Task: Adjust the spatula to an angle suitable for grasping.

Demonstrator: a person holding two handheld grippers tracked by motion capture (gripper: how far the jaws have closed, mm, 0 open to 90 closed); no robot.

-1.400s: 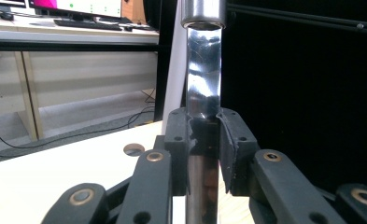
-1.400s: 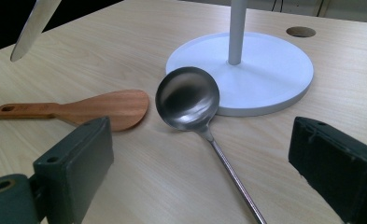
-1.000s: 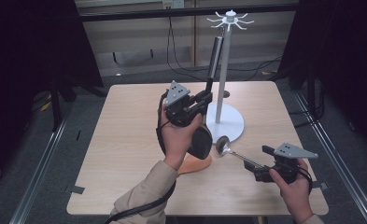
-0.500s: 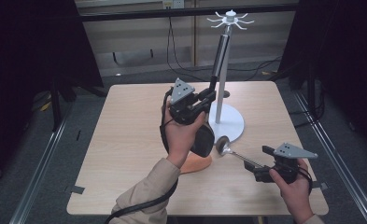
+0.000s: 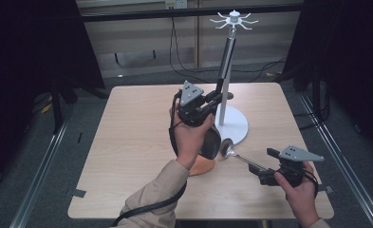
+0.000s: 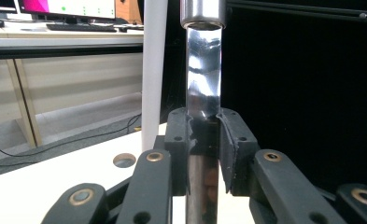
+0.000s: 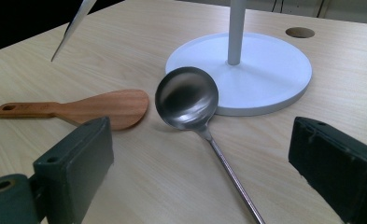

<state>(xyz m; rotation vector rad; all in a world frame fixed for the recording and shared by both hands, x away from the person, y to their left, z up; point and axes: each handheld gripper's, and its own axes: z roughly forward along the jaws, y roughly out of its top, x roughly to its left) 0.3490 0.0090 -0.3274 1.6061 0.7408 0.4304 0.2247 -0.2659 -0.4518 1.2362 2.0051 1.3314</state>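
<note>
The left gripper (image 5: 216, 97), raised above the table (image 5: 127, 142) beside the white stand (image 5: 231, 124), clamps a shiny metal utensil (image 6: 203, 84) upright. The right gripper (image 5: 265, 164) rests low, jaws wide around the ladle (image 7: 187, 99).

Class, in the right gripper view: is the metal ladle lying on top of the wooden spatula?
No: the ladle lies on the table beside the spatula, its bowl against the white base.

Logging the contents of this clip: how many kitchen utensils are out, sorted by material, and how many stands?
Metal utensils: 2, the ladle lying on the table and the shiny utensil clamped upright in the left gripper
Wooden utensils: 1, the wooden spatula
Stands: 1, the white hanging stand
Total: 4
</note>
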